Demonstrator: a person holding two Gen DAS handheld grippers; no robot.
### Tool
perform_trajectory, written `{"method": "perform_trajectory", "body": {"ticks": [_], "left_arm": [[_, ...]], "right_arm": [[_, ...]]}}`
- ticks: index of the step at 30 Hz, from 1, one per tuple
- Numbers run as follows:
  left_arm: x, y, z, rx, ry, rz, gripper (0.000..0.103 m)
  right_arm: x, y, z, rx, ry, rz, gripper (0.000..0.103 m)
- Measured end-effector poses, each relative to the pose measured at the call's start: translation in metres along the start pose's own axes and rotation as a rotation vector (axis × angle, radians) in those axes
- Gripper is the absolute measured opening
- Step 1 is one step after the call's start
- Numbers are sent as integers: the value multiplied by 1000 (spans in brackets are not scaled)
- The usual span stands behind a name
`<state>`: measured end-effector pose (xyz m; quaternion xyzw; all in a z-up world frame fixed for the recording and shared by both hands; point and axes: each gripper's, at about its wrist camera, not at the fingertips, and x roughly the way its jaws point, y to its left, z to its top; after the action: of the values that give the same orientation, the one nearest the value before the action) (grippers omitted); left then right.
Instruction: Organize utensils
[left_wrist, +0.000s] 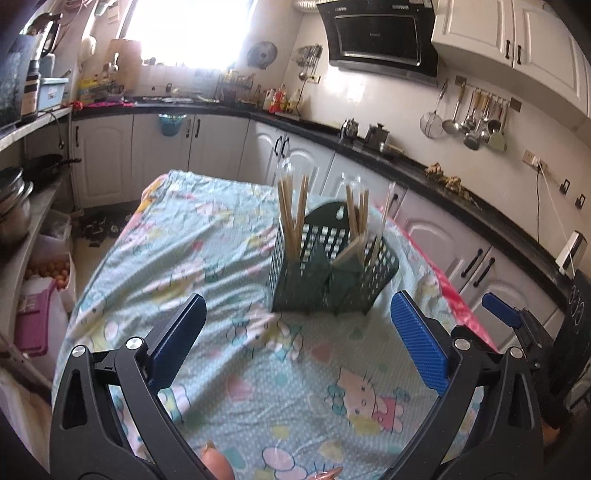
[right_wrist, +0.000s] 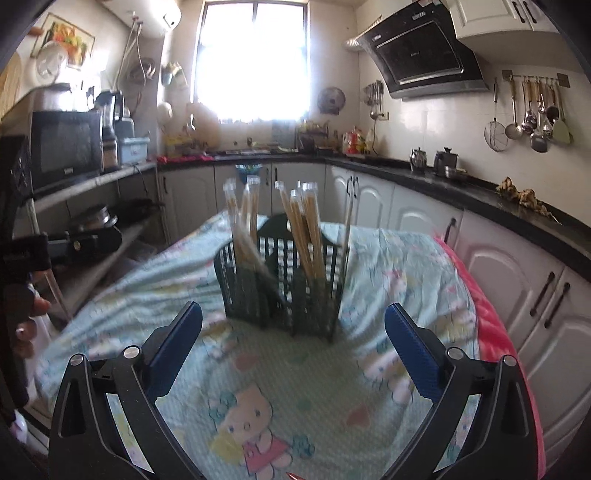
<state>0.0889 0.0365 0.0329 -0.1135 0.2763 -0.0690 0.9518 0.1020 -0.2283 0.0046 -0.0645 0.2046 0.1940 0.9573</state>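
Kitchen scene, centred on a dark green slotted basket (left_wrist: 332, 258) standing upright on a table (left_wrist: 207, 229) draped in a pale cartoon-print cloth. In the basket, bundles of pale wooden chopsticks (left_wrist: 291, 214) in clear sleeves, standing on end in at least two compartments. Just in front of the basket, on its near side, both pairs of tongs: left tongs (left_wrist: 299, 343) spread wide and empty; right tongs (right_wrist: 293, 349) likewise at full spread, nothing between the blue pads.

Seemingly a late step: chopsticks sorted into the basket, both tongs free. No loose utensil visible on the cloth near the basket, though motion blur leaves that uncertain. Next move, probably: finding any remaining piece, or squaring up the basket, with wide tongs closing gently around thin sticks.

Left view only: right tongs' blue tip, right of the basket. Right view only: a hand (right_wrist: 26, 325) far left of the basket, and a microwave (right_wrist: 66, 146) on a shelf.
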Motion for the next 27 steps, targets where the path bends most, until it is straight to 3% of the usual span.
{"method": "perform_trajectory", "body": {"ticks": [7,11,27], "left_arm": [[6,1,-27,10,13,33,92],[4,-3,-35,32,-15,56,92],[-12,-24,-54,81,-129,26,92]], "right_arm": [[4,-1,-29,31,22,-24,96],[0,-1,-39,16,-11,-43,96],[-25,12,-50,7,-146,-42,96]]}}
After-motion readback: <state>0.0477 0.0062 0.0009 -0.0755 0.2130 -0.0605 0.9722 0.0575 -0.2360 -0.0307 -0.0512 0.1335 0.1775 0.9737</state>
